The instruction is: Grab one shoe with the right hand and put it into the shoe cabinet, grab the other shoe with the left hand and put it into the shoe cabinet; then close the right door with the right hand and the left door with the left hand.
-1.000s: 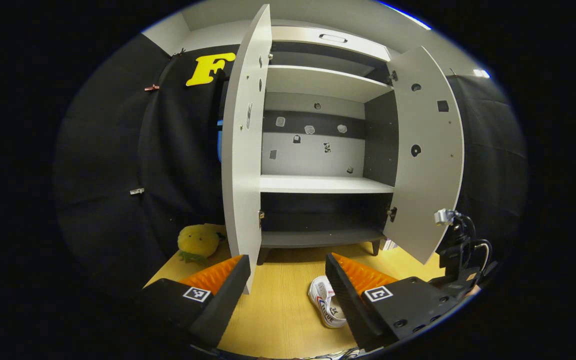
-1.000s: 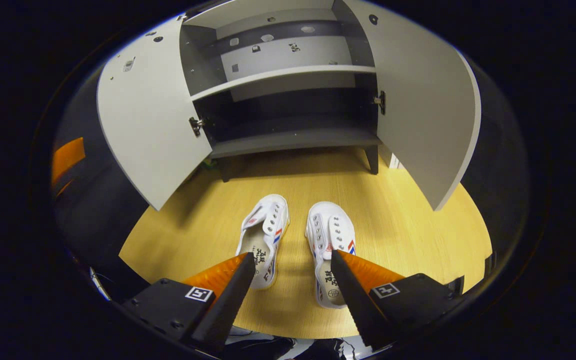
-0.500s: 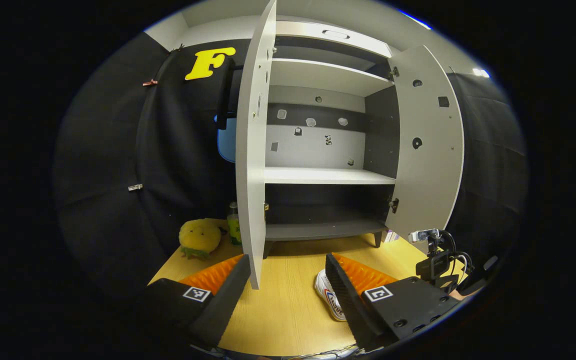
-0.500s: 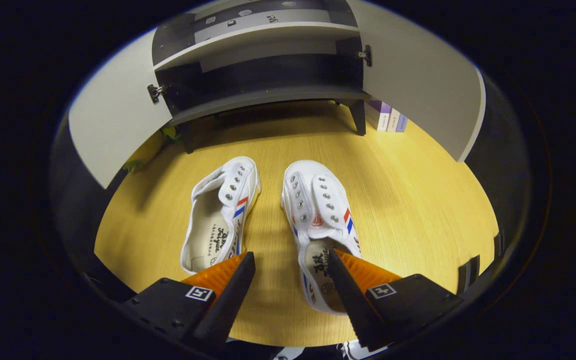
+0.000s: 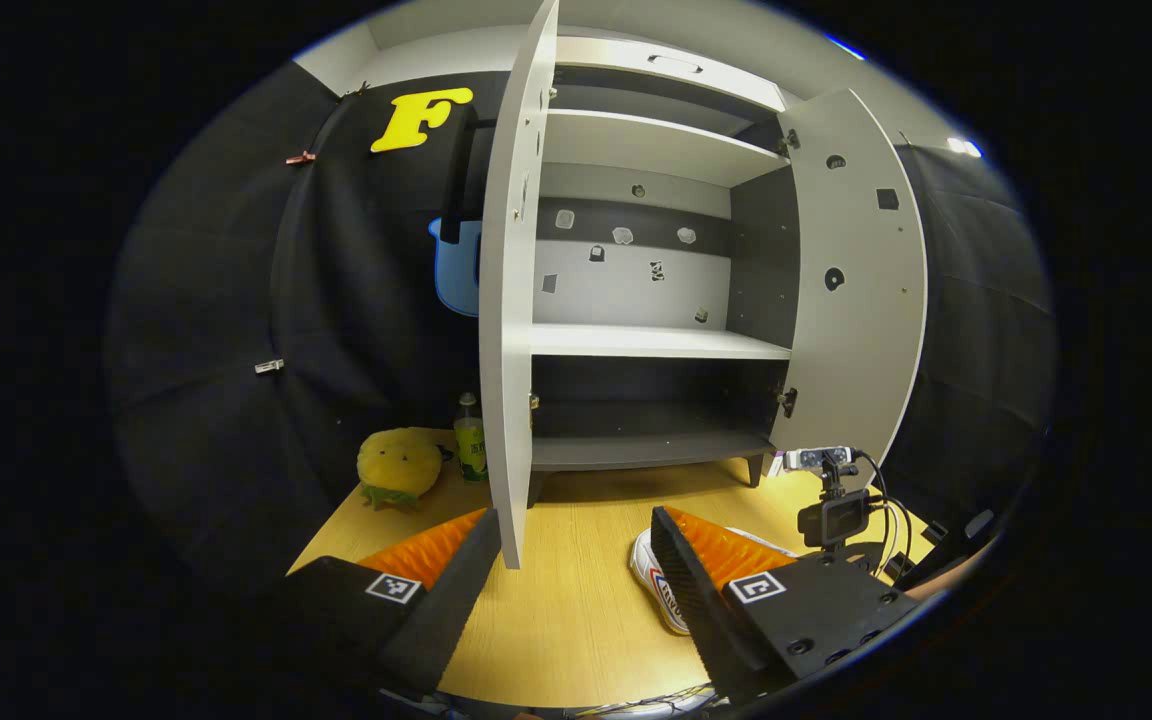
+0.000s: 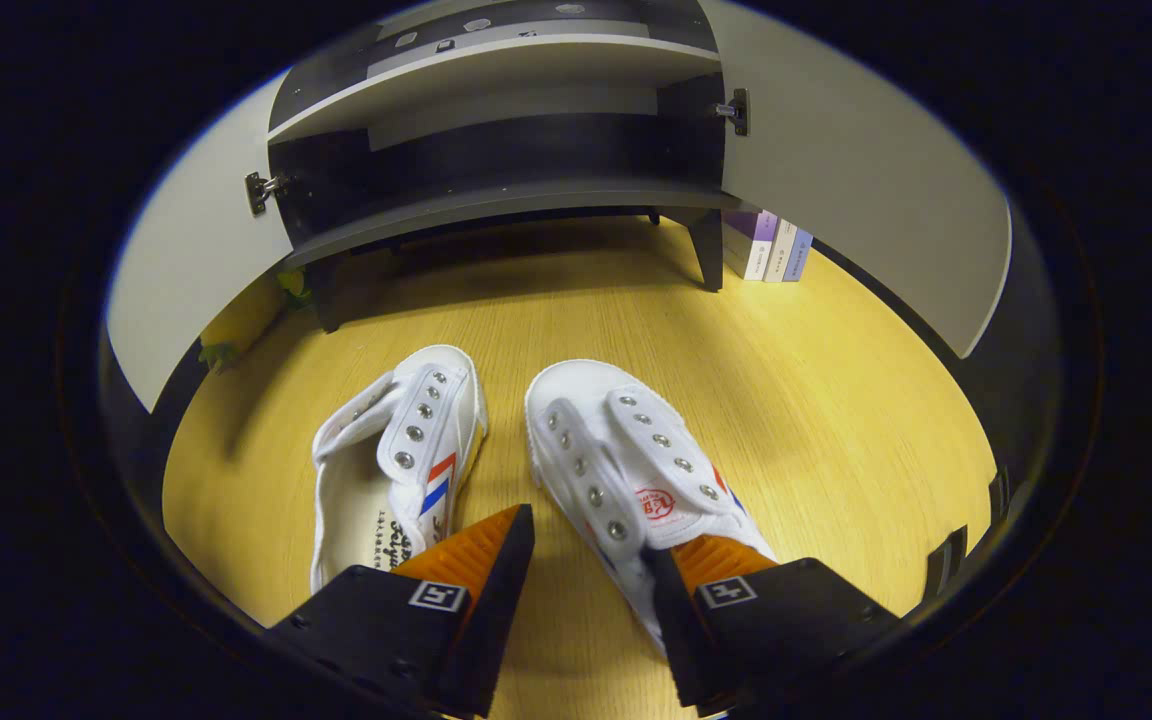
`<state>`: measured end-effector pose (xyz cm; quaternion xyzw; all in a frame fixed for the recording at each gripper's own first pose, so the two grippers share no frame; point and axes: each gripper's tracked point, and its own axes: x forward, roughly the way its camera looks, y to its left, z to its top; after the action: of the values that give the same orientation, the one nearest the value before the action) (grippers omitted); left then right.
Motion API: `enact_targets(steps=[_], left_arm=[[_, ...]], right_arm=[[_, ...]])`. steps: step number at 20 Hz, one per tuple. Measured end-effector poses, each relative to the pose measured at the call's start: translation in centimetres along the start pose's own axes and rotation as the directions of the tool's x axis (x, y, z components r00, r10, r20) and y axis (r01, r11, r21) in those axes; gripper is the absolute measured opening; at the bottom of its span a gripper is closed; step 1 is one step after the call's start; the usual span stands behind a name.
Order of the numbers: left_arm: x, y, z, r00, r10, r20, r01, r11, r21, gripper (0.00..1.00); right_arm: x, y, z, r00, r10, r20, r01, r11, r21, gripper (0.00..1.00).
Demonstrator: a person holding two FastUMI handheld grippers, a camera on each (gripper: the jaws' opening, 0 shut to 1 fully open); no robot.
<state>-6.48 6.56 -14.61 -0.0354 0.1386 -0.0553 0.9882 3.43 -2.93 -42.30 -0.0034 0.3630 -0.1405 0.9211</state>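
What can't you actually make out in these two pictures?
- Right shoe's heel, right gripper view: hidden behind the right claw, so any grip is uncertain.
- Shoe, left gripper view: mostly hidden by the left claw.
- Books, right gripper view: partly behind the open door.

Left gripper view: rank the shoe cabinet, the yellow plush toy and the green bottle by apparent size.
1. shoe cabinet, by far the largest.
2. yellow plush toy.
3. green bottle, partly hidden behind the left door, so its full size is uncertain.
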Motion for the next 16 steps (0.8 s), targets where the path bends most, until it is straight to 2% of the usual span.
enact_targets(steps=[1, 2, 3, 5, 7, 8, 9, 11, 16], left_arm=[[0.1, -0.1, 0.0, 1.000, -0.002, 0.003, 0.002, 1.000, 0.002, 0.95], [0.2, -0.3, -0.1, 1.000, -0.007, 0.003, 0.007, 1.000, 0.001, 0.95], [0.3, -0.5, -0.1, 1.000, -0.012, 0.003, 0.012, 1.000, -0.001, 0.95], [0.4, -0.8, -0.1, 1.000, -0.020, 0.007, 0.020, 1.000, -0.002, 0.95], [0.4, -1.0, 0.1, 1.000, -0.021, 0.014, 0.021, 1.000, 0.003, 0.95], [0.3, -1.1, 0.1, 1.000, -0.022, 0.019, 0.022, 1.000, 0.005, 0.95], [0.1, -1.2, 0.1, 1.000, -0.020, 0.023, 0.020, 1.000, 0.006, 0.95], [-0.1, -1.3, -0.3, 1.000, -0.021, 0.019, 0.021, 1.000, 0.008, 0.95], [-0.5, -2.2, -0.6, 0.999, -0.039, 0.012, 0.039, 0.999, 0.023, 0.95]], right_arm=[[0.2, 0.3, 0.0, 1.000, 0.015, -0.007, -0.015, 1.000, 0.005, 0.56], [0.2, 0.4, 0.0, 1.000, 0.017, -0.014, -0.017, 1.000, 0.000, 0.51], [0.1, 0.9, 0.0, 0.999, 0.045, -0.012, -0.045, 0.999, -0.011, 0.51], [0.3, 1.6, -0.3, 0.997, 0.075, -0.027, -0.076, 0.996, -0.041, 0.25], [0.5, 1.9, -0.3, 0.996, 0.082, -0.045, -0.085, 0.994, -0.066, 0.10], [0.5, 2.0, -0.5, 0.995, 0.088, -0.054, -0.092, 0.994, -0.063, 0.15], [0.7, 2.0, -0.5, 0.994, 0.094, -0.055, -0.097, 0.994, -0.055, 0.09], [0.5, 1.9, -0.2, 0.991, 0.111, -0.068, -0.113, 0.993, -0.029, 0.05], [-0.8, 1.8, 0.9, 0.988, 0.147, -0.046, -0.147, 0.989, 0.002, 0.05]])
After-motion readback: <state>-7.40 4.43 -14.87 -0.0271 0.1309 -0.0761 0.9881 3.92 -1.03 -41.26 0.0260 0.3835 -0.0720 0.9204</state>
